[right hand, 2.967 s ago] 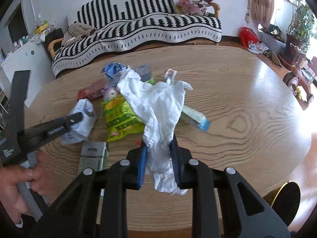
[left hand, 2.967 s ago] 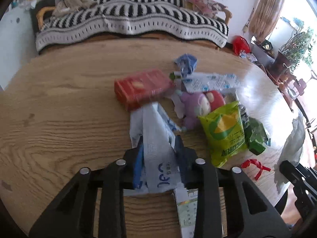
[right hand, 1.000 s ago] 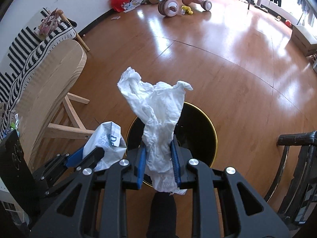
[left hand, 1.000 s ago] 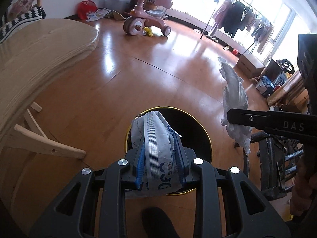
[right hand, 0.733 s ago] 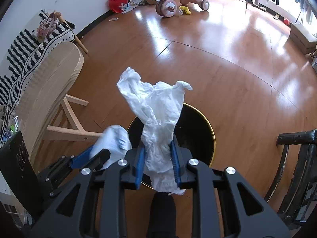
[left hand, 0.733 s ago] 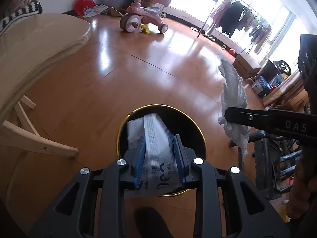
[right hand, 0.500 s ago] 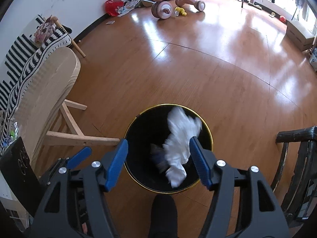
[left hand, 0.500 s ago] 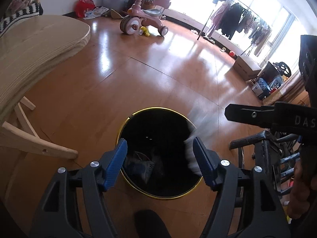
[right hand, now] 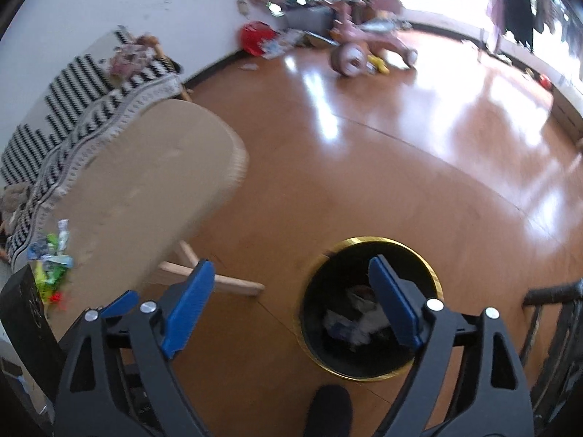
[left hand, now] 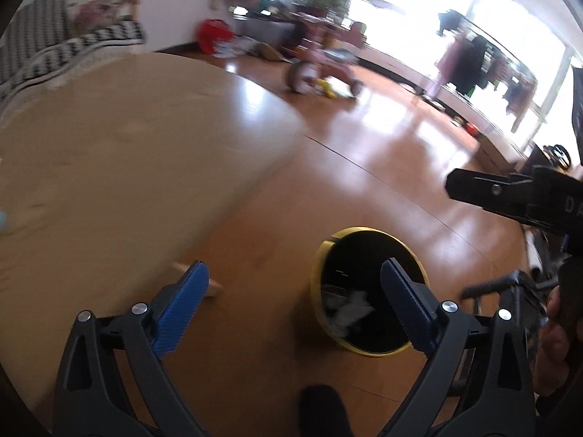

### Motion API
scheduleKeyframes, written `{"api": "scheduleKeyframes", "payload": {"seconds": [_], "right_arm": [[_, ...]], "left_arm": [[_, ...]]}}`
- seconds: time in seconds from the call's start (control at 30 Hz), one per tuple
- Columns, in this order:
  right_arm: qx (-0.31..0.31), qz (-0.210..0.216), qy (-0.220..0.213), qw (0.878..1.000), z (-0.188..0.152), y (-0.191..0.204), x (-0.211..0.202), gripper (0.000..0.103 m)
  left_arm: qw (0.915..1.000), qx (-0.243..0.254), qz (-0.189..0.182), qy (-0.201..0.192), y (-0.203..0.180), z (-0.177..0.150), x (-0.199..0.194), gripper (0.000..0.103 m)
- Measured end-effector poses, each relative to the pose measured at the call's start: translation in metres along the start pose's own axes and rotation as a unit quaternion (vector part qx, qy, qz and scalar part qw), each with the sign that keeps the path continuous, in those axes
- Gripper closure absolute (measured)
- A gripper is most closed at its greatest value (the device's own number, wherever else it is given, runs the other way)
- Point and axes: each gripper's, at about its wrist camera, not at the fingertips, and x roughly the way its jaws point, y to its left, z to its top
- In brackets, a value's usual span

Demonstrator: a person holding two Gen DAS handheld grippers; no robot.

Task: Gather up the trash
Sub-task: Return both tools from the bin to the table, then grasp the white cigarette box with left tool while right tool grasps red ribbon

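A black trash bin with a gold rim [left hand: 320,255] [right hand: 435,273] stands on the wood floor beside the table. White and blue trash [left hand: 349,306] [right hand: 359,322] lies inside it. My left gripper [left hand: 293,304] is open and empty, above the floor left of the bin. My right gripper [right hand: 288,300] is open and empty, with its right finger over the bin. The right gripper's body also shows at the right of the left wrist view [left hand: 510,196]. More trash [right hand: 51,258] lies on the table at the far left.
The round wooden table [left hand: 109,167] [right hand: 138,189] is to the left, with its leg brace [right hand: 215,280] near the bin. A striped sofa [right hand: 73,109] stands behind it. A pink tricycle [right hand: 364,47] and clutter sit by the far wall. A dark chair [right hand: 554,327] is at the right.
Both grippers opened over the bin and dropped the white packet and the white tissue into it. Both views have since swung left, towards the table.
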Motion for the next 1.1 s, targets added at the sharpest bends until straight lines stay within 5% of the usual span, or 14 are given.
{"api": "scheduleKeyframes", "payload": {"seconds": [0.27,0.43,0.67,0.83,1.1], "right_arm": [[-0.080,0.082,-0.016,0.993,-0.001,0.139,-0.002,0.015],[-0.153,0.124,-0.013,0.980,-0.018,0.239,0.003,0.015],[-0.238,0.168,-0.004,0.956,-0.058,0.353,0.009,0.014],[-0.276,0.177,0.011,0.945,-0.079,0.394,0.021,0.014],[-0.292,0.172,0.027,0.940,-0.087,0.400,0.033,0.014]], "left_arm": [[0.9912,-0.048,0.116,-0.043,0.117,-0.006,-0.104,0.009],[0.9773,-0.085,0.187,-0.052,0.191,-0.028,-0.162,0.008],[0.9605,-0.134,0.239,-0.049,0.262,-0.070,-0.211,0.008],[0.9551,-0.155,0.250,-0.036,0.286,-0.089,-0.217,0.008],[0.9554,-0.162,0.246,-0.022,0.298,-0.101,-0.205,0.008]]}}
